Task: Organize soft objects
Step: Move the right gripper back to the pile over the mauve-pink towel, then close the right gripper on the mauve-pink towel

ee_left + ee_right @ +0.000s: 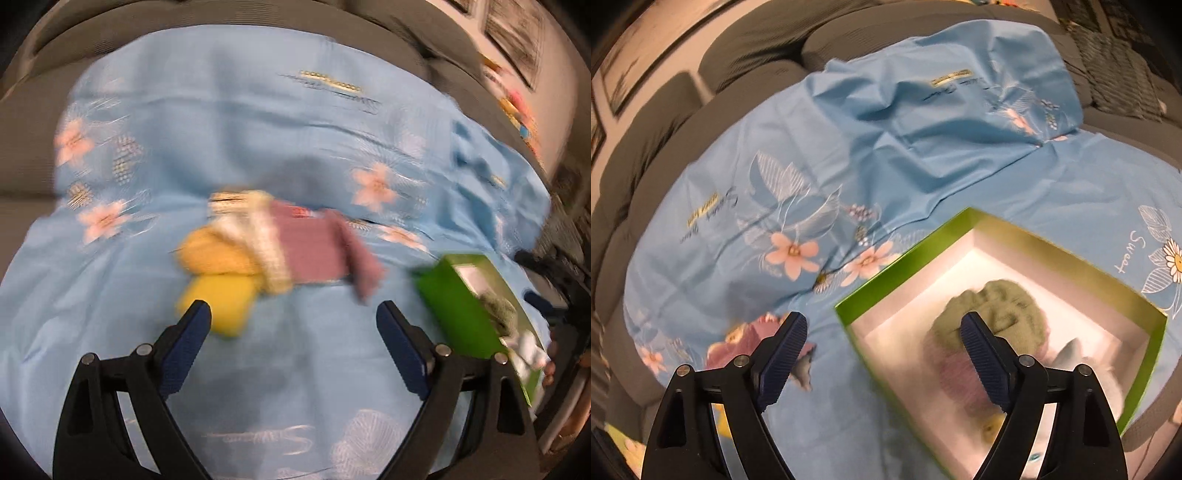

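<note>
A pile of soft cloths lies on the blue floral sheet (pixel 258 129): a mauve cloth (pixel 314 247), a cream knitted one (pixel 266 243), an orange one (pixel 214 254) and a yellow one (pixel 225 299). My left gripper (pixel 293 314) hovers open just in front of the pile, nothing between its fingers. To the right stands a green box (pixel 458 306). My right gripper (pixel 884 321) is open and empty over the box's left wall. The box (pixel 1052 262) has a white inside and holds a green cloth (pixel 997 306), a mauve cloth (pixel 953 369) and something white and fluffy (pixel 1071 354).
The sheet (pixel 886 129) is spread, wrinkled, over a grey sofa (pixel 757 40) whose back cushions rise behind it. Framed pictures hang on the wall at the far edges. The pile (pixel 750 339) shows left of the right gripper. Both views are motion-blurred.
</note>
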A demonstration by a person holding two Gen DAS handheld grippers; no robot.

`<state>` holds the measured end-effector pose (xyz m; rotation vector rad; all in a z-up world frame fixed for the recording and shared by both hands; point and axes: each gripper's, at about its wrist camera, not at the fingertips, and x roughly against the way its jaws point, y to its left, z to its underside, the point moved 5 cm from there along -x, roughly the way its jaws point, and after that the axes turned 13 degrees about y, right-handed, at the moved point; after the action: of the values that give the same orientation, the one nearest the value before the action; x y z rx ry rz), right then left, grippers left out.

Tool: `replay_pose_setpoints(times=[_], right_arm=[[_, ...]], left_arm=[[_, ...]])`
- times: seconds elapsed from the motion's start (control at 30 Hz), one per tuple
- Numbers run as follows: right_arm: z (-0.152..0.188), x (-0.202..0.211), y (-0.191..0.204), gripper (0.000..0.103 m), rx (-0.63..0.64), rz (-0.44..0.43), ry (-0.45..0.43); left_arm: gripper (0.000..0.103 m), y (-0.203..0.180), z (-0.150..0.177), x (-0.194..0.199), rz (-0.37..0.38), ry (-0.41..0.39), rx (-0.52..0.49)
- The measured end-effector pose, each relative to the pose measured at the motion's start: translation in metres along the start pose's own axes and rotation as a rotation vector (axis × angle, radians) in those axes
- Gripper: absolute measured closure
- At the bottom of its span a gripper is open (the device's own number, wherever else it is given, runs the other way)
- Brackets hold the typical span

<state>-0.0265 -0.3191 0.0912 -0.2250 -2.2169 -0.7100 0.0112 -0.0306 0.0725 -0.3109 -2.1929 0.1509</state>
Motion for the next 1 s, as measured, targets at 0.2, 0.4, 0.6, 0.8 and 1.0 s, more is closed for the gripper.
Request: replay_pose_setpoints(times=[0.2,0.4,0.6,0.8,1.0], right_arm=[[0.028,-0.026,0.045,0.017,0.127,-0.048,0.081],[0.058,-0.057,0.088,0.017,0.216,-0.167,0.21],[0.07,-0.071,0.142,0.019,0.311,-0.249,0.257],[0.093,-0.096,0.199,0.051,0.516,-0.184,0.257],[0.11,-0.125,0.207,0.052,0.503,-0.234,0.344]], left_arm=[[0.014,0.087,0.025,0.002,-0.072,0.009,0.231],[0.014,0.121,0.028,0.004,-0.127,0.046,0.325],[0.013,0.122,0.031,0.005,-0.103,0.057,0.326],[0.013,0.121,0.029,-0.002,-0.102,0.082,0.322],[0.013,0.119,0.028,-0.005,-0.063,0.111,0.316]])
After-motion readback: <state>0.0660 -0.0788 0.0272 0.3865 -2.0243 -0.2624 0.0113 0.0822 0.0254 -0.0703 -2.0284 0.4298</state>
